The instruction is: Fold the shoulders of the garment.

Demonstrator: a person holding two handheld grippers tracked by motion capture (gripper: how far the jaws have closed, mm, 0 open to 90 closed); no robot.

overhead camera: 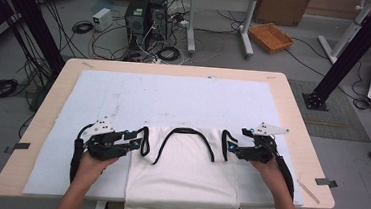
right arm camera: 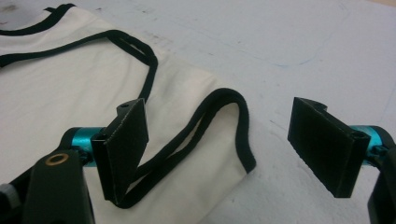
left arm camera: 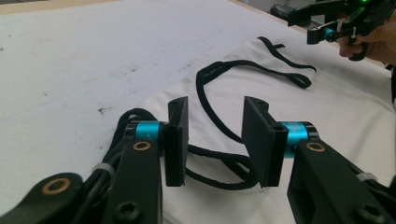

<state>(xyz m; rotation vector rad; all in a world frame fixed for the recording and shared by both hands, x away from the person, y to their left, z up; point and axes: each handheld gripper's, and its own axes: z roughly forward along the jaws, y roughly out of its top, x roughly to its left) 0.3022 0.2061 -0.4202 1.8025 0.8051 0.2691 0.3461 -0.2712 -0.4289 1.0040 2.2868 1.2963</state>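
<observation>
A white sleeveless top (overhead camera: 183, 174) with black trim lies flat on the white mat, its hem hanging over the table's front edge. My left gripper (overhead camera: 138, 143) is at its left shoulder strap. In the left gripper view this gripper (left arm camera: 215, 121) is open, and the black strap (left arm camera: 219, 163) lies on the cloth below and between the jaws, not pinched. My right gripper (overhead camera: 230, 147) is at the right shoulder strap. In the right gripper view this gripper (right arm camera: 219, 112) stands wide open over the looped black strap (right arm camera: 205, 121) at the edge of the top (right arm camera: 70, 93).
The white mat (overhead camera: 174, 98) covers most of the wooden table (overhead camera: 293, 118). A thin strip (overhead camera: 309, 190) lies near the front right corner. Behind the table, on the floor, are computer towers (overhead camera: 143, 16), cables, a wicker tray (overhead camera: 270, 37) and black frame posts (overhead camera: 348, 52).
</observation>
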